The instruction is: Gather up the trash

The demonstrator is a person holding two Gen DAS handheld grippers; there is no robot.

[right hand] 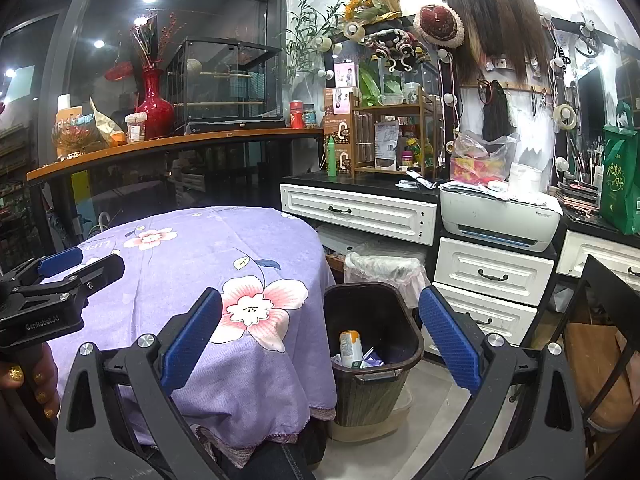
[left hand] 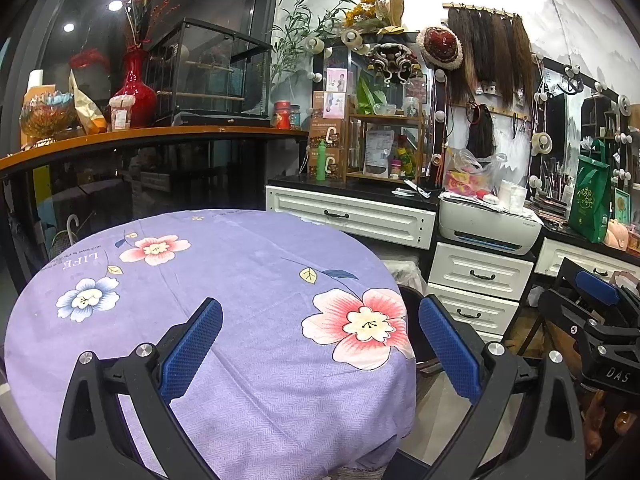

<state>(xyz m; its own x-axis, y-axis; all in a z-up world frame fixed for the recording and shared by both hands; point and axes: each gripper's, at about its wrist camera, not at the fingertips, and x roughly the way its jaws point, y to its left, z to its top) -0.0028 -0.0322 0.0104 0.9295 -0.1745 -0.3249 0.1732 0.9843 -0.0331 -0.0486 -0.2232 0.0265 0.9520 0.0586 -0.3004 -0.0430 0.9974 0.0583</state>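
A dark trash bin (right hand: 408,344) stands on the floor right of the round table (right hand: 192,256). Inside it lie a white and orange bottle (right hand: 351,347) and some small packets (right hand: 370,358). My right gripper (right hand: 320,328) is open and empty, held above the bin's near side. My left gripper (left hand: 320,340) is open and empty over the table's purple floral cloth (left hand: 224,280). The left gripper also shows at the left of the right wrist view (right hand: 76,268); the right one shows at the right edge of the left wrist view (left hand: 592,292).
White drawer units (right hand: 492,276) and a printer (right hand: 500,216) stand behind the bin. A second bin with a clear liner (right hand: 384,268) sits behind the dark one. A dark chair frame (right hand: 600,320) is at the right. A wooden counter (left hand: 152,136) runs behind the table.
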